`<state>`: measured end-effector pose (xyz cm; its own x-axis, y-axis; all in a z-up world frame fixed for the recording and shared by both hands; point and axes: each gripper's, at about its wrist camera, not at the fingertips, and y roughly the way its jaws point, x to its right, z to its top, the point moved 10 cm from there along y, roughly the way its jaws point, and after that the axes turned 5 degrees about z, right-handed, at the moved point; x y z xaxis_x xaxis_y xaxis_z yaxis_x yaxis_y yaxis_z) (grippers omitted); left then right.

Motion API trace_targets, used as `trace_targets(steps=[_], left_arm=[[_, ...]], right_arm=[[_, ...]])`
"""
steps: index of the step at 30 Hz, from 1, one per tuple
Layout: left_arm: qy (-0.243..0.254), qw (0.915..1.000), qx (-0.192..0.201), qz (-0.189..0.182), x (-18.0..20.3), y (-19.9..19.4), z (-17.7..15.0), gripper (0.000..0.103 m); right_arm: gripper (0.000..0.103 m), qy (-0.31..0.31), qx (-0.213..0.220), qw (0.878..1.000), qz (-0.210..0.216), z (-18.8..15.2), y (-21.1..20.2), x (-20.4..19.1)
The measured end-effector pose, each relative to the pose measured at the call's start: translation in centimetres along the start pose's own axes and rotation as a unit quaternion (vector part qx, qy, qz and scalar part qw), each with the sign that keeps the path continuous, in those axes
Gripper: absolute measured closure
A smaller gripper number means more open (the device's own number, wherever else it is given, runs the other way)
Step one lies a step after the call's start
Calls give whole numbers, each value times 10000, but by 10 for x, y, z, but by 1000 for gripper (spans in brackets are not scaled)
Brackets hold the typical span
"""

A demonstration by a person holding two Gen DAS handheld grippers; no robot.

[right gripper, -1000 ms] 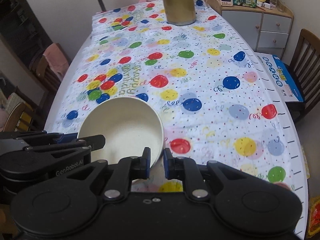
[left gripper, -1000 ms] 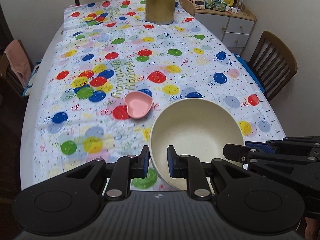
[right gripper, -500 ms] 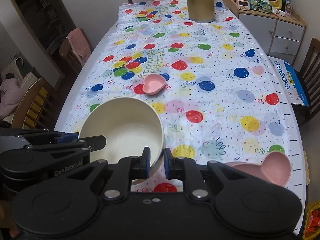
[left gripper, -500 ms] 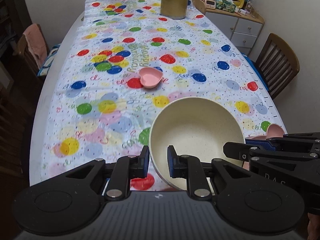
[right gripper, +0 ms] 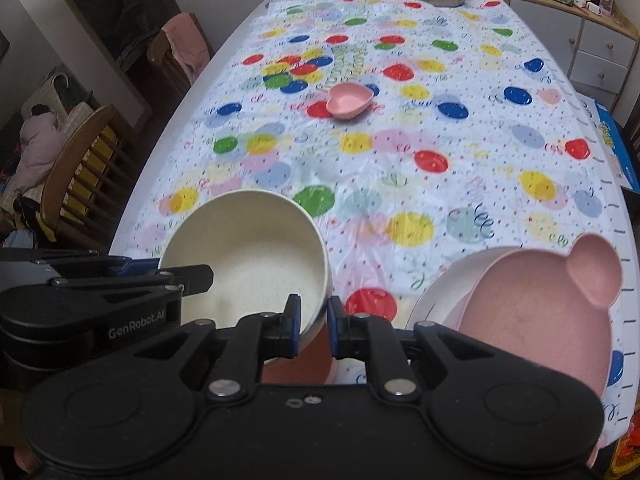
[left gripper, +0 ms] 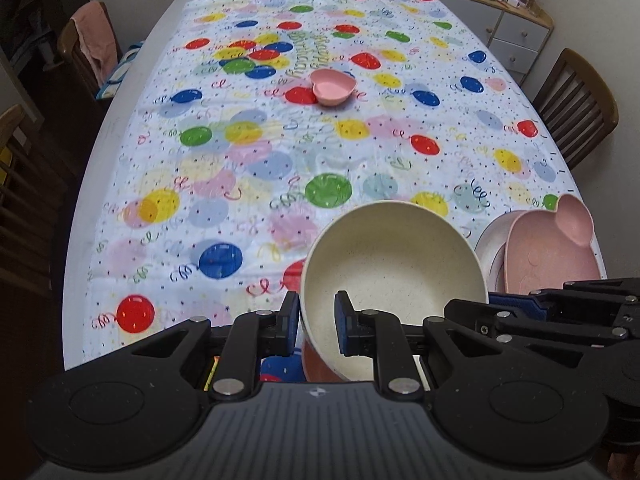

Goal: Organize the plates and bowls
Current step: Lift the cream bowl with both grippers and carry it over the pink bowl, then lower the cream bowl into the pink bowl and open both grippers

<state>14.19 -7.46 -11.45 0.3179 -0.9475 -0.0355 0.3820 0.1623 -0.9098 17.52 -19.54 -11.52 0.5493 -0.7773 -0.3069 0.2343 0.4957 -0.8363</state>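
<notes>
Cream bowl [left gripper: 394, 256]: round, speckled matte, raised near the tabletop's near edge.
Left gripper [left gripper: 317, 322]: jaws clamped on its rim.
Right gripper [right gripper: 313, 325]: clamped on the opposite rim.
Pink dish [right gripper: 307, 364]: beneath, mostly hidden.

Black tongs [left gripper: 317, 318], blue pads [left gripper: 342, 320]

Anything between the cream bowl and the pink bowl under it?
Nothing visible. The cream bowl, gripped at its rim by both grippers, hangs right over the pink bowl. The plate stack sits apart, to the right.
</notes>
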Motion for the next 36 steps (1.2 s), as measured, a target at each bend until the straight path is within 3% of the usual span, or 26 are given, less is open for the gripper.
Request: trace_targets(steps=[14,30,36], left_arm=[[1,9997,-225,-20,1,15,-31,85],[39,9997,-224,-38,2,28,-37,85],[22,9995,-292,-124,1,27,-39,85]], right_arm=[[91,-18,-407,9992,-25,-38,16,-1],[91,18,-494,9988,-41,-45,28,4],[83,23,-518,9986,30,-43,27,2]])
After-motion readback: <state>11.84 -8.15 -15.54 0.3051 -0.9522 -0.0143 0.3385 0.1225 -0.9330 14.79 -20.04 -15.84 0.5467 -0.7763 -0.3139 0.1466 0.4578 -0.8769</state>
